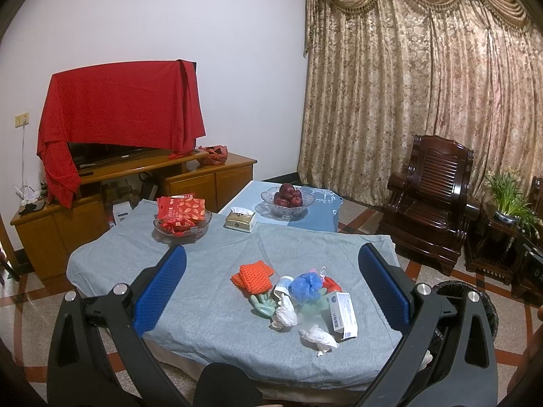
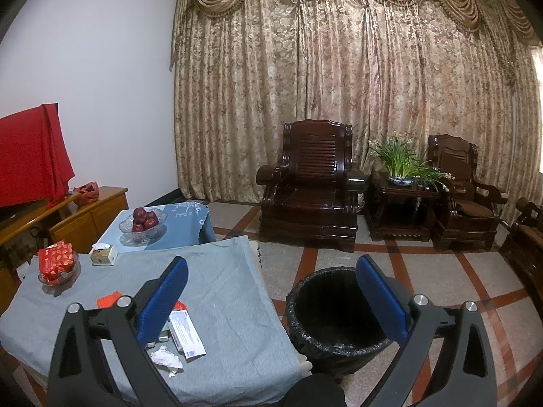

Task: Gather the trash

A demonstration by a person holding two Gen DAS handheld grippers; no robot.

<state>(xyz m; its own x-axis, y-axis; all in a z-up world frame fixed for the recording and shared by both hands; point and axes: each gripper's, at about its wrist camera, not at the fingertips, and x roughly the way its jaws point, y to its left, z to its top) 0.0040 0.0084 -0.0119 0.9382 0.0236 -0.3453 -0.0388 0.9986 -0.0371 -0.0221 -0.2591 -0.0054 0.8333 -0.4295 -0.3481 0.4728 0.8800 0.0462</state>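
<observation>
Grey cloth covers the low table (image 1: pixel 210 305), and you have not picked anything yet: both grippers hang spread wide and empty. Crumpled white tissues (image 1: pixel 317 337) lie at the cloth's near edge, between and beyond your left gripper (image 1: pixel 271 285) blades. Lower onto one and pinch. Your right gripper (image 2: pixel 271 291) frames the black-lined waste bin (image 2: pixel 339 318) just beside the table.

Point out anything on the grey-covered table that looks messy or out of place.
A heap of clutter sits near the table's front edge: two crumpled tissues, a white carton lying askew, an orange mesh pad and a blue puff. The apple bowl, snack bowl and tissue box stand tidy.
</observation>
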